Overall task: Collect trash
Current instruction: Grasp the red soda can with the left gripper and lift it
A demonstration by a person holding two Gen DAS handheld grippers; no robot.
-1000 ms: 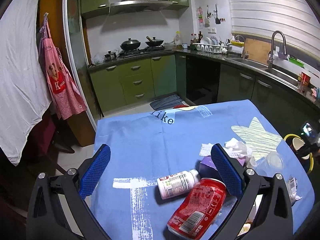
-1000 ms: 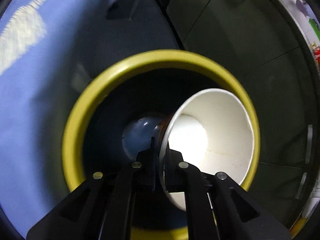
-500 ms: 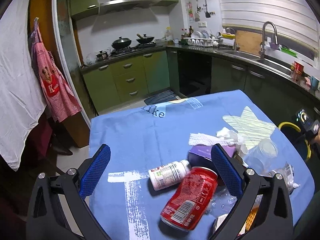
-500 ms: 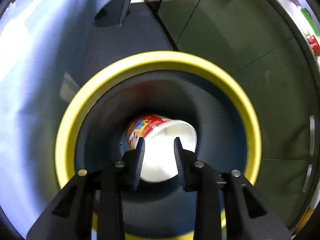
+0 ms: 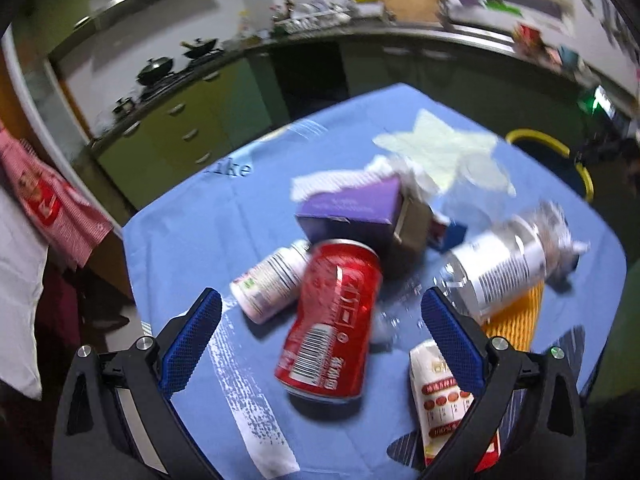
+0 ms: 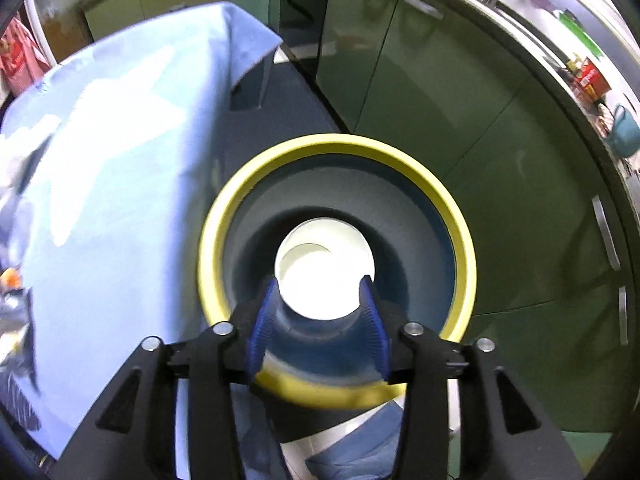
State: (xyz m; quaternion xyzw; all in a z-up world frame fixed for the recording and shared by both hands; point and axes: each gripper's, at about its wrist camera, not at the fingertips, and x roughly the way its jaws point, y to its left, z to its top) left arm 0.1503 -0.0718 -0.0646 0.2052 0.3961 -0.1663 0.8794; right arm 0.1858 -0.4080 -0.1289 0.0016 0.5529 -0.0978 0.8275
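My left gripper [image 5: 322, 316] is open above a pile of trash on the blue tablecloth [image 5: 188, 236]. A red soda can [image 5: 332, 320] lies between its fingers, with a white pill bottle [image 5: 270, 284], a purple box [image 5: 356, 208], a clear plastic bottle [image 5: 504, 264], crumpled tissues [image 5: 396, 172] and a small carton [image 5: 444, 400] around it. My right gripper [image 6: 320, 292] is open above a bin with a yellow rim [image 6: 224, 216]. A white paper cup [image 6: 324, 268] lies at the bin's bottom. The bin's rim also shows in the left wrist view [image 5: 560, 148].
The bin stands on the dark floor between the table's draped edge [image 6: 132, 160] and green cabinets [image 6: 440, 100]. A counter with a sink [image 5: 460, 20] runs behind the table. A stove with pans [image 5: 176, 60] is at the back left. An apron [image 5: 48, 208] hangs left.
My right gripper let go of the paper cup, which dropped into the bin, then opened and rose higher. My left gripper moved closer over the trash pile, toward the red can.
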